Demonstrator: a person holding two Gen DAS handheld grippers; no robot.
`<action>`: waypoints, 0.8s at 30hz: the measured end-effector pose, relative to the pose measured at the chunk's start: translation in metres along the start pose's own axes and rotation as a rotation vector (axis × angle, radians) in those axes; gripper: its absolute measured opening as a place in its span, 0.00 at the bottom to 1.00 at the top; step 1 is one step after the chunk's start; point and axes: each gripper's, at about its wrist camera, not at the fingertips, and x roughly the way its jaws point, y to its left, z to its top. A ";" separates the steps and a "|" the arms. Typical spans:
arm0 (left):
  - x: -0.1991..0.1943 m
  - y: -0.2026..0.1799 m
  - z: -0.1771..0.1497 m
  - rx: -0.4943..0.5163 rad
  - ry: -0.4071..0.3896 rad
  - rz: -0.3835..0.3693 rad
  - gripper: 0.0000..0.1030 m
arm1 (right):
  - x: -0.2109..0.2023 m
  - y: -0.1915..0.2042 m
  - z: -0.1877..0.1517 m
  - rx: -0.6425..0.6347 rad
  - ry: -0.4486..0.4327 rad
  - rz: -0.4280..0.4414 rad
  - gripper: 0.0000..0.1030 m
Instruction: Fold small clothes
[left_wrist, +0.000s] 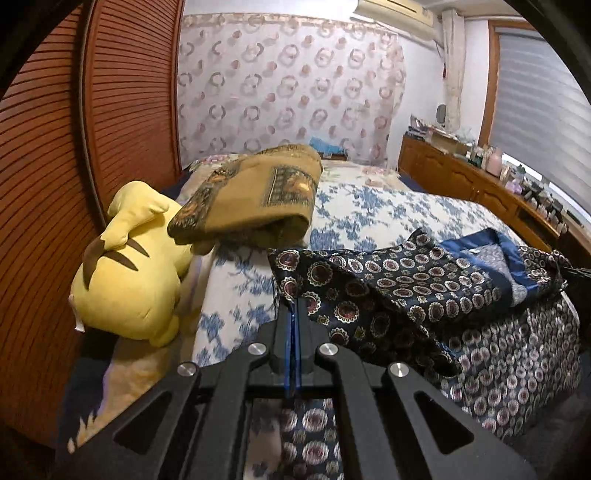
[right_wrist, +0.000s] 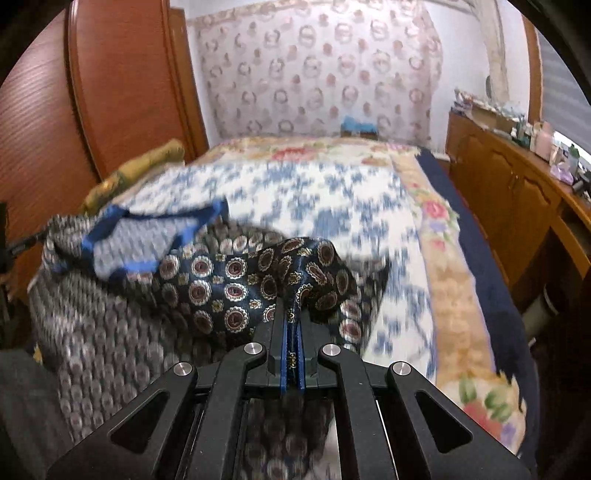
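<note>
Left claw (left_wrist: 293, 314) clenched on a corner of the dark patterned satin garment (left_wrist: 406, 280); right claw (right_wrist: 291, 325) clenched on another corner. Garment hangs stretched between them above the near edge of the bed (left_wrist: 369, 206), blue collar on top. Yellow plush toy (left_wrist: 129, 277) and folded brown blanket (left_wrist: 255, 199) far left.

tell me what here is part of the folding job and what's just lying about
Part of the job: patterned navy garment, left gripper, right gripper, both shut on its cloth.

Just lying about: yellow plush toy, folded brown blanket, cluttered wooden sideboard.
</note>
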 end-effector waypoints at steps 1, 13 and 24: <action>-0.004 0.000 -0.002 0.003 0.002 0.004 0.00 | -0.002 0.001 -0.005 -0.002 0.012 0.002 0.01; -0.024 -0.005 0.021 0.074 0.015 0.027 0.19 | -0.017 -0.001 -0.018 -0.018 0.029 -0.062 0.13; 0.009 0.009 0.071 0.105 0.002 0.027 0.39 | -0.021 -0.020 0.029 -0.030 -0.091 -0.141 0.43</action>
